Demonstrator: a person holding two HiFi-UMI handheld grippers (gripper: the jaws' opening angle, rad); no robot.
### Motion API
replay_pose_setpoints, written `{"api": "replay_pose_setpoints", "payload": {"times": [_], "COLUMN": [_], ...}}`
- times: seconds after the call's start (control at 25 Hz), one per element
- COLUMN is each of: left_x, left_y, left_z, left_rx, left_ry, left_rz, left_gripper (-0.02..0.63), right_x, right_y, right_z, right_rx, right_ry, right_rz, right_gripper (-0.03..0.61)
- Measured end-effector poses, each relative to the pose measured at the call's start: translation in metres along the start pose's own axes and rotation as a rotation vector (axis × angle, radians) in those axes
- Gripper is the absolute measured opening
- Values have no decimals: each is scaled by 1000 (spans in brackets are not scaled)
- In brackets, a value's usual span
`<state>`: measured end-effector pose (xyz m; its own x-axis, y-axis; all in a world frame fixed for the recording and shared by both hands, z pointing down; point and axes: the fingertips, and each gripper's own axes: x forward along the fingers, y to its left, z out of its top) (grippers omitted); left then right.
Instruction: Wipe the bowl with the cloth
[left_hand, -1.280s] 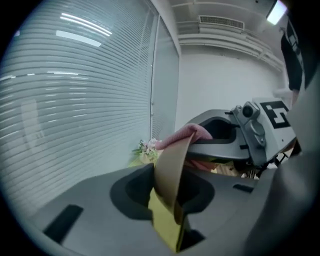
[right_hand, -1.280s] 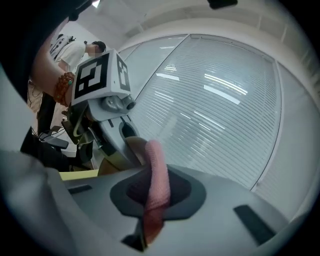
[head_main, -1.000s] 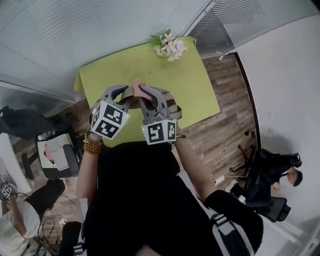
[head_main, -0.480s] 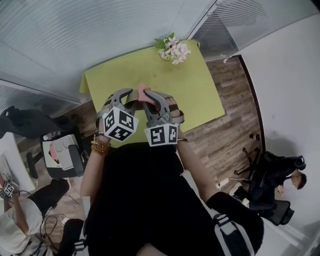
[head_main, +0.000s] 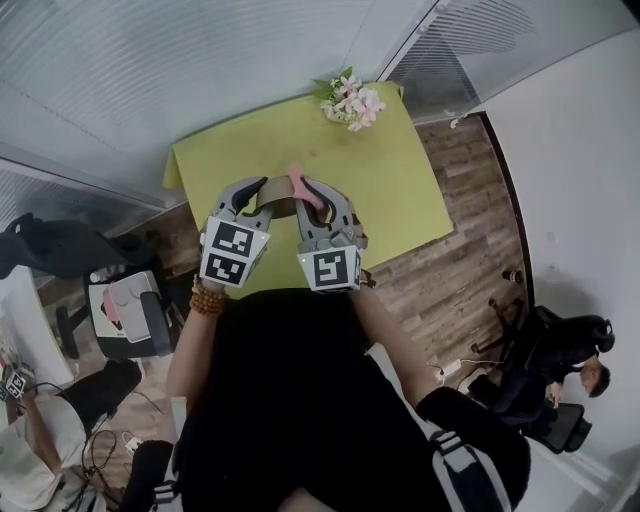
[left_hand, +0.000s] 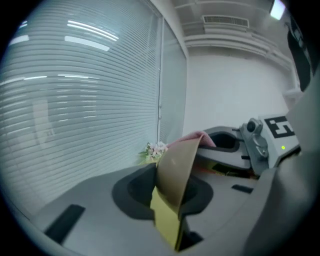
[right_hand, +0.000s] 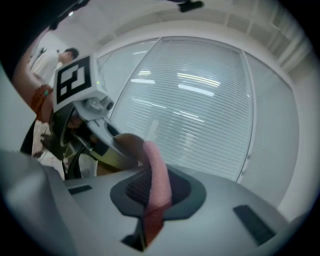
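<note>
Both grippers are held together above the near edge of the lime-green table (head_main: 385, 165). A tan bowl (head_main: 281, 208) is tipped on edge between them. My left gripper (head_main: 266, 194) is shut on its wall; its jaws have just been closing with the wall (left_hand: 175, 172) between them. My right gripper (head_main: 308, 194) is shut on a pink cloth (head_main: 302, 186), which lies over the bowl's upper rim. In the right gripper view the cloth (right_hand: 156, 182) hangs between the jaws, with the bowl (right_hand: 125, 145) just behind it. Much of the bowl's inside is hidden.
A bunch of pink and white flowers (head_main: 347, 99) stands at the table's far edge. Window blinds run behind the table. A chair (head_main: 128, 312) with things on it stands at the left, and a seated person (head_main: 565, 365) is at the lower right on the wood floor.
Both grippers have rolled a little, and the left marker cube now sits squarer to the camera. The bowl and cloth have stayed in the jaws, pressed together.
</note>
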<state>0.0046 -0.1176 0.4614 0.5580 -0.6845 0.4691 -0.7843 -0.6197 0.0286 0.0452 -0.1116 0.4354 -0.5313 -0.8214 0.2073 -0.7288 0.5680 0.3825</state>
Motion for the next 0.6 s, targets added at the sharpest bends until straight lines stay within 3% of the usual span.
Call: {"api": "replay_pose_setpoints", "payload": {"times": [0.16,0.32,0.4,0.48,0.6], "left_x": [-13,-31,-32,-21,-6], "left_y": [16,34,39,33,20], "left_z": [21,38,33,18,-3], "left_rx": [-180,-495,-583,-510,-210], "left_ry": [-184,-423,-477,-399,-195], "left_rz": [-16,-65,-64,-78,-43], "left_gripper": [71,83,92,95,136], "right_x": [5,9,14,18,15], "right_y": [-12,-13,-10,-10,-8], "right_z": [8,13,9,2,6], "right_rx": [306,658,766,674,269], "right_ry": [-74,-131,-113,-59,-17], "right_rz": [0,54,91,97,90], "right_gripper": [25,26,29,29,26]}}
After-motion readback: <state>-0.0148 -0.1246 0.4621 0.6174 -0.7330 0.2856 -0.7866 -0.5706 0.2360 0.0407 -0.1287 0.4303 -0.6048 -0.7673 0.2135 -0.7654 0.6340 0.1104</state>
